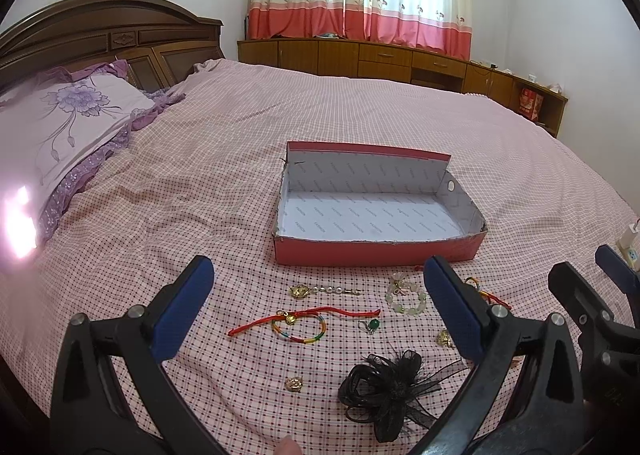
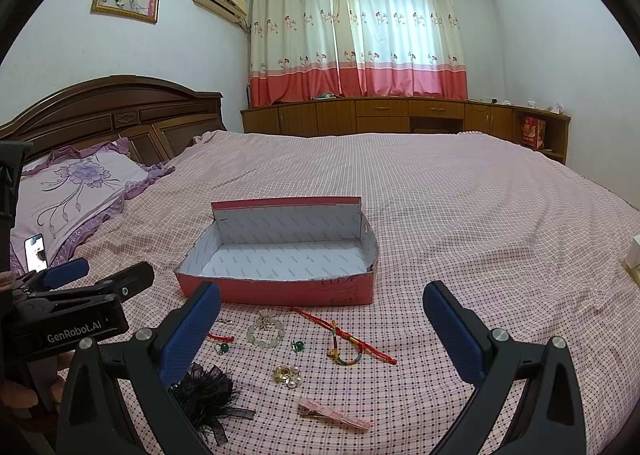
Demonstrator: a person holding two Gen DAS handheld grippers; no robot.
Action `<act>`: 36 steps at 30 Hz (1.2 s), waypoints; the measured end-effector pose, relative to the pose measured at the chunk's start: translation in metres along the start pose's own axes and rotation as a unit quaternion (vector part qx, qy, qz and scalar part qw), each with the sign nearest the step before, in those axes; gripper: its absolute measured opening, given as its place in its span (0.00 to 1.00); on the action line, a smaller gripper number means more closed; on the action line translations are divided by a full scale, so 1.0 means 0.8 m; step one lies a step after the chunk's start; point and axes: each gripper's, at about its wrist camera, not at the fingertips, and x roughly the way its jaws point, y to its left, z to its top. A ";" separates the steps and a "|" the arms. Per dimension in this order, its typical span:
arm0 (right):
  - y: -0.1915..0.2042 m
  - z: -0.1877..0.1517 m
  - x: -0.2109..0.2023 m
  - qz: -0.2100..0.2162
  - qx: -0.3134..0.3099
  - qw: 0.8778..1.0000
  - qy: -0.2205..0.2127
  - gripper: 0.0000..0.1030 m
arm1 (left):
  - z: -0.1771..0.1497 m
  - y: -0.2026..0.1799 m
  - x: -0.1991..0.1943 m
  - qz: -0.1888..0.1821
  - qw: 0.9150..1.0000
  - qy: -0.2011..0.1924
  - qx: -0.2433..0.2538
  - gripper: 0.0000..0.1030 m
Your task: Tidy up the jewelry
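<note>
Two claws hang above the near part of a bed (image 1: pixel 360 115) with a pink checked cover. The left claw (image 1: pixel 316 311) is spread wide and holds nothing; the right claw (image 2: pixel 320 331) is also spread wide and holds nothing.

In the middle of the bed stands an open red box (image 1: pixel 380 253) with a white printed lining, its lid standing up at the far side. Nothing lies inside it.

All the jewelry lies on the cover just near the box. In the left wrist view, a pearl chain with a gold piece (image 1: pixel 320 291) is nearest to the box wall, and to its right lies a pale green bead bracelet (image 1: pixel 406 297). Nearer to the camera lies a red cord (image 1: pixel 304 317) that crosses a rainbow bracelet (image 1: pixel 298 329), with a small green stone charm (image 1: pixel 373 325) just to the right. A black mesh flower (image 1: pixel 384 385) lies nearest, and a small gold piece (image 1: pixel 295 383) lies to its left.

In the right wrist view, a pink hair clip (image 2: pixel 334 413) lies nearest, a gold and pearl brooch (image 2: pixel 287 375) is beyond it, and a second red cord with a rainbow loop (image 2: pixel 344 339) lies to the right of the bead bracelet.

A purple flower pillow (image 2: pixel 76 187) rests at the far left, by the wooden headboard (image 2: pixel 120 111).
</note>
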 end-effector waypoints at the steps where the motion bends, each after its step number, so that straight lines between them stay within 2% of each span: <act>1: 0.000 0.000 0.001 0.000 0.000 1.000 0.000 1.00 | 0.000 0.000 0.000 0.000 1.000 0.000 -0.001 0.95; 36: 0.000 -0.002 0.000 0.001 0.001 1.000 -0.003 1.00 | 0.000 -0.001 -0.012 -0.002 1.000 -0.008 0.003 0.95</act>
